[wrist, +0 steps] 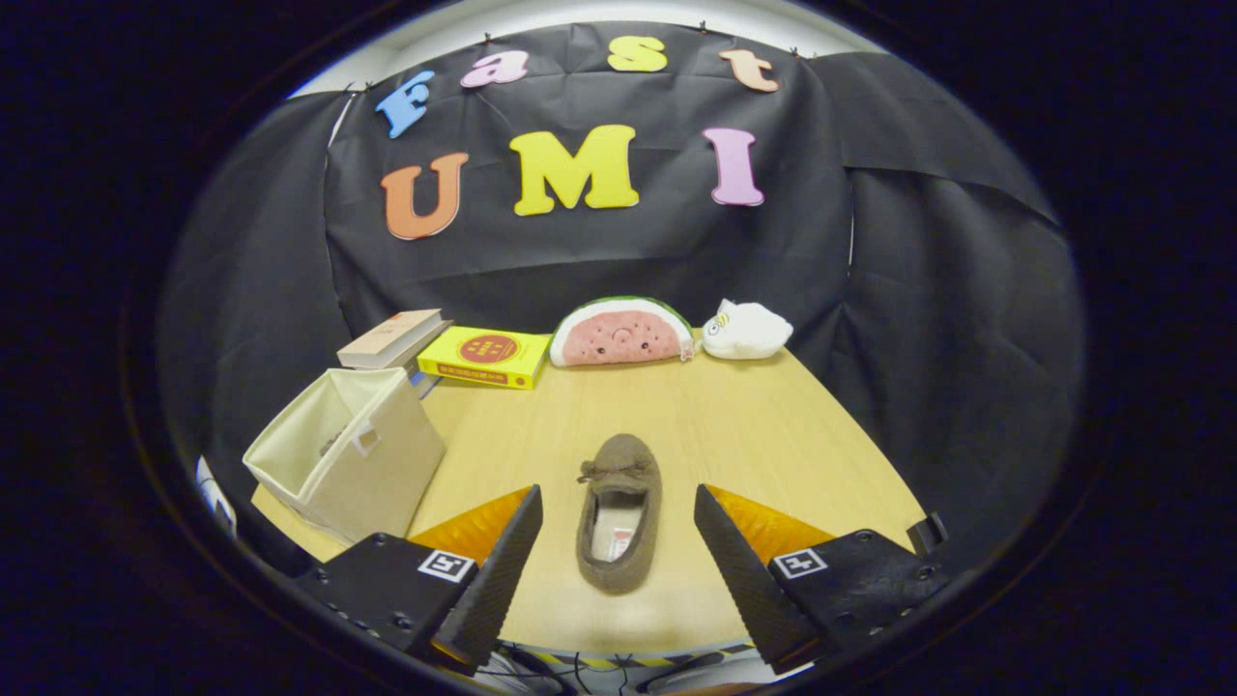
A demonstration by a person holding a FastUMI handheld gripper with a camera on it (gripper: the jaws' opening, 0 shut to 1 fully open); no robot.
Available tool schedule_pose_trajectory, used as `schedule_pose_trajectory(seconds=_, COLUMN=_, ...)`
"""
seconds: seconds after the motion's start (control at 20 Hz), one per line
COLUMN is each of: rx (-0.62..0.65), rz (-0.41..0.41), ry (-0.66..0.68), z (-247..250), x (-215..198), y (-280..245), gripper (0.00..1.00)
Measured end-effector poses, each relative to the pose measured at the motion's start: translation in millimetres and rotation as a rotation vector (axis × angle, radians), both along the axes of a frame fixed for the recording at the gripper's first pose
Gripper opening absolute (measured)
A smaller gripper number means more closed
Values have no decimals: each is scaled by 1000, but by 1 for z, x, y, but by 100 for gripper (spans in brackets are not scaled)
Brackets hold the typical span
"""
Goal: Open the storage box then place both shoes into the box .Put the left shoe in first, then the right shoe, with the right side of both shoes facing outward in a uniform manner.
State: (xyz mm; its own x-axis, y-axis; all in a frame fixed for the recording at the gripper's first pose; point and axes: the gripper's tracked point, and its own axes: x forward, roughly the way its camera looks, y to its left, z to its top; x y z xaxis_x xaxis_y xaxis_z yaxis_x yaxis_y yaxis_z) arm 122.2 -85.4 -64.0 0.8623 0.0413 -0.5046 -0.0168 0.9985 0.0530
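A brown slipper-like shoe (619, 512) lies on the wooden table (734, 425), toe pointing away from me, heel near the table's front edge. It rests between my two fingers, which stand wide apart and touch nothing. My gripper (615, 553) is open, hovering around the shoe's heel half. A cream fabric storage box (348, 454) stands open-topped to the left of the left finger, near the table's left corner. Something dark shows dimly inside it, too hidden to tell what it is.
Along the table's far edge lie a tan book (391, 339), a yellow book (485, 356), a watermelon-slice plush (621, 333) and a white plush (744, 331). Black cloth walls close in behind and on both sides.
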Motion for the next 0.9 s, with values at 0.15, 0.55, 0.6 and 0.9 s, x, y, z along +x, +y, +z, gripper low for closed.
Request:
schedule_pose_trajectory(seconds=0.15, rx=6, rz=-2, ry=62, z=-23, x=12, y=-14, gripper=96)
schedule_pose_trajectory(seconds=0.55, rx=-6, rz=7, ry=281, z=-101, x=47, y=-18, gripper=85)
schedule_pose_trajectory(seconds=0.6, rx=-13, rz=5, ry=303, z=-108, x=50, y=-19, gripper=79)
schedule_pose_trajectory(seconds=0.9, rx=19, rz=17, ry=381, z=-131, x=64, y=-16, gripper=32)
